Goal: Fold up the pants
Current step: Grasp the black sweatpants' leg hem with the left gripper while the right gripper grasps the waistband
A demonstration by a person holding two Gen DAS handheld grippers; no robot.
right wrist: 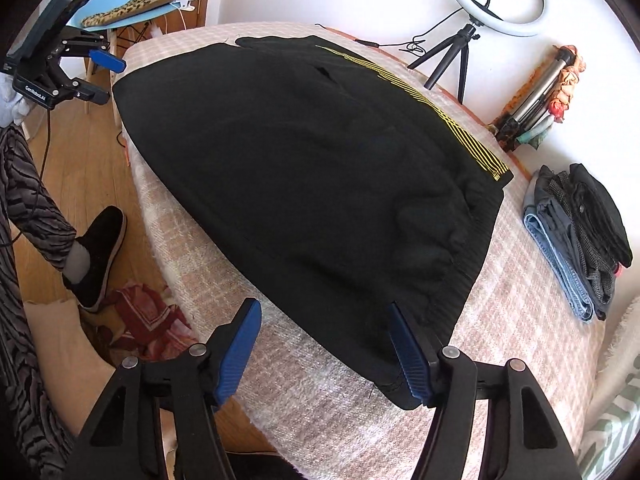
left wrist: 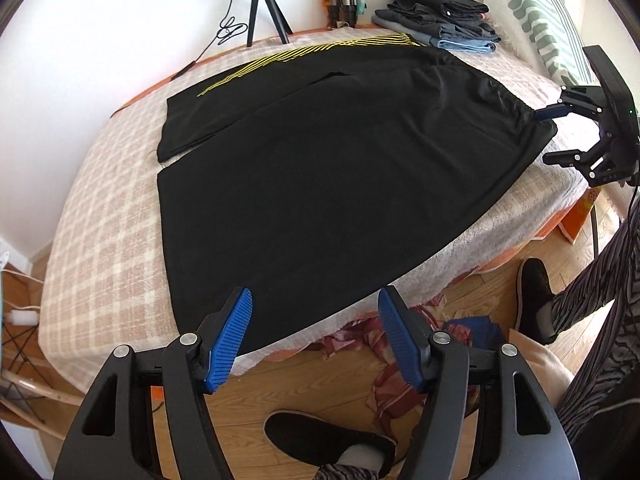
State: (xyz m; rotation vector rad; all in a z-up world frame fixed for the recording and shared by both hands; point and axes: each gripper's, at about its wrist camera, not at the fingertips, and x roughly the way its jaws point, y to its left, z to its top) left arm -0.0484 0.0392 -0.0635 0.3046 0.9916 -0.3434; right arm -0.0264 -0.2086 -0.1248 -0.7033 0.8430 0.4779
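Observation:
Black pants point(left wrist: 328, 160) with a yellow side stripe point(left wrist: 320, 54) lie spread flat on the checked bed cover, both legs side by side, waistband toward the right. My left gripper point(left wrist: 314, 320) is open and empty just off the near hem corner of the pants. My right gripper point(right wrist: 326, 336) is open at the near waistband corner point(right wrist: 424, 344); its right finger point(right wrist: 408, 356) lies against the fabric edge. The right gripper shows in the left wrist view point(left wrist: 556, 136). The left gripper shows in the right wrist view point(right wrist: 102, 80), beside the leg hems. The pants point(right wrist: 304, 184) fill that view.
A stack of folded clothes point(left wrist: 440, 16) sits at the far corner of the bed point(left wrist: 104, 240), also in the right wrist view point(right wrist: 580, 240). A ring light tripod point(right wrist: 456, 56) stands by the wall. A pillow point(left wrist: 532, 12) lies far right. My feet point(left wrist: 534, 296) and a red cloth point(right wrist: 148, 316) are on the wooden floor.

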